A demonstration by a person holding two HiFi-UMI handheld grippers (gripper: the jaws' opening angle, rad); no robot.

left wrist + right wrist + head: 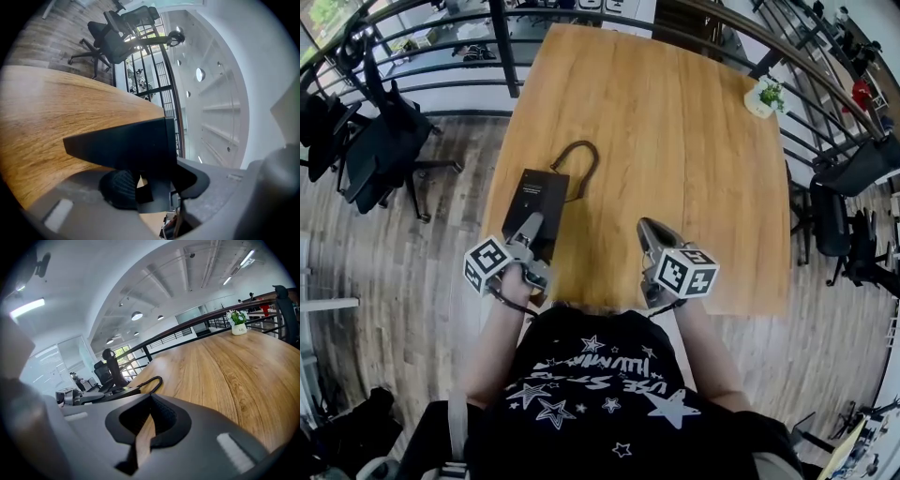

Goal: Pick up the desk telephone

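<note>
The black desk telephone (541,199) lies flat-faced on the left side of the wooden table (675,141), its coiled cord (581,155) looping away behind it. My left gripper (532,228) is at the phone's near end, jaws closed on that edge. In the left gripper view the phone (126,143) fills the space between the jaws of the gripper (146,187), tilted above the wood. My right gripper (646,227) hovers over bare table to the phone's right, jaws together with nothing in them (145,427). From there the phone (105,394) and cord (151,381) show at left.
A small potted plant (764,97) stands at the table's far right corner. Black office chairs (380,141) sit left of the table, more chairs (848,216) to the right. A metal railing (502,42) runs behind the table.
</note>
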